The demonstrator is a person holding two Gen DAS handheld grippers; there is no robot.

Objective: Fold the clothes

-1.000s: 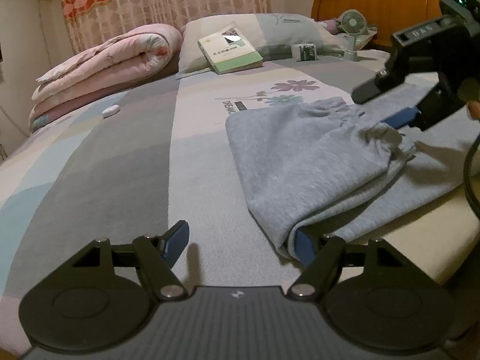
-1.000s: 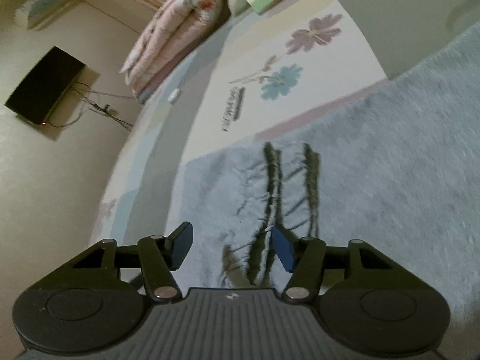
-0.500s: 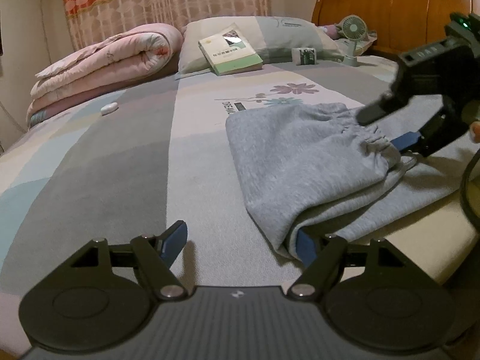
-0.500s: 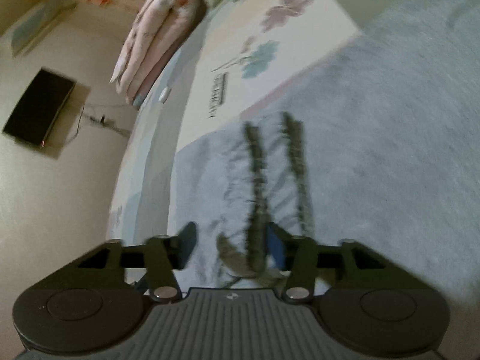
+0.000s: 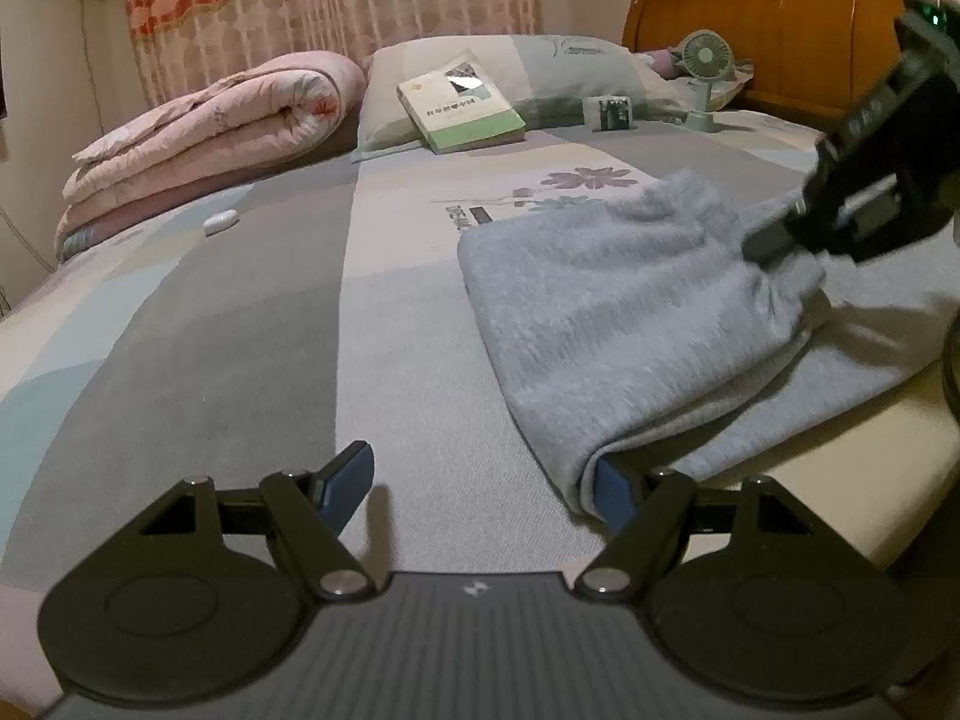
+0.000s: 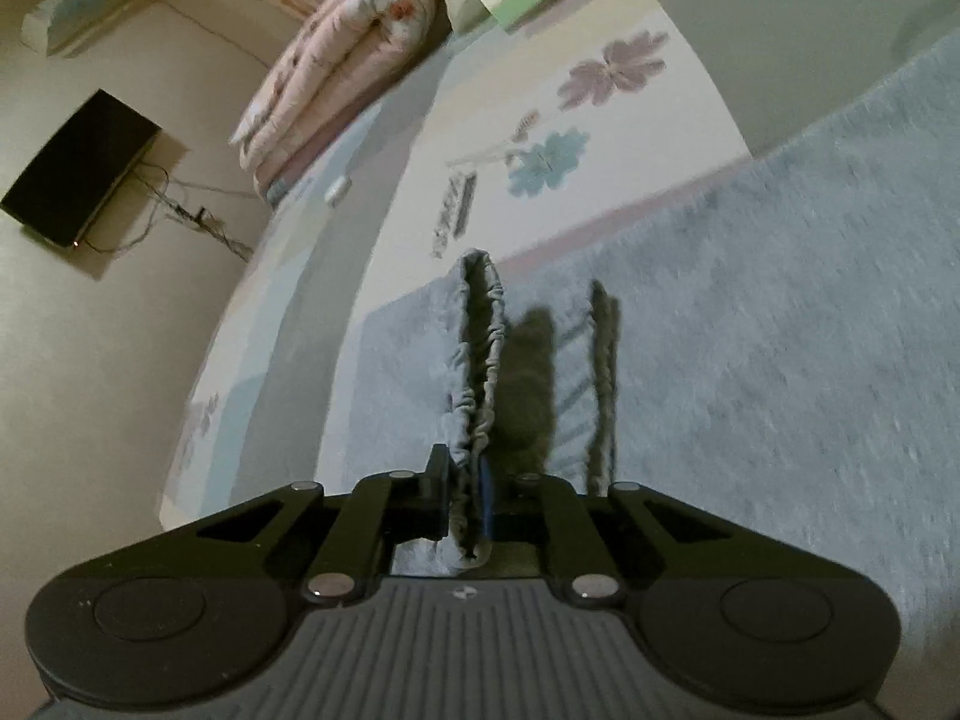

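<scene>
Grey sweatpants [image 5: 624, 312] lie folded over on the bed, right of centre in the left wrist view. My left gripper [image 5: 480, 483] is open and low over the sheet; its right finger sits under the garment's near folded corner, its left finger over bare sheet. My right gripper [image 6: 465, 489] is shut on the gathered elastic waistband [image 6: 480, 354] and lifts it off the grey fabric below. In the left wrist view the right gripper's black body [image 5: 870, 180] comes in from the right edge and pinches the waistband edge.
A rolled pink quilt [image 5: 210, 144] lies at the back left, a pillow [image 5: 528, 78] with a green book [image 5: 462, 102] behind. A small fan [image 5: 708, 72] and a box [image 5: 612, 113] stand near the wooden headboard [image 5: 780, 12]. A white small object [image 5: 221, 222] rests on the sheet.
My right gripper has shut on the elastic waistband and raised it; one second ago it stood open over the fabric. The left gripper has stayed in place.
</scene>
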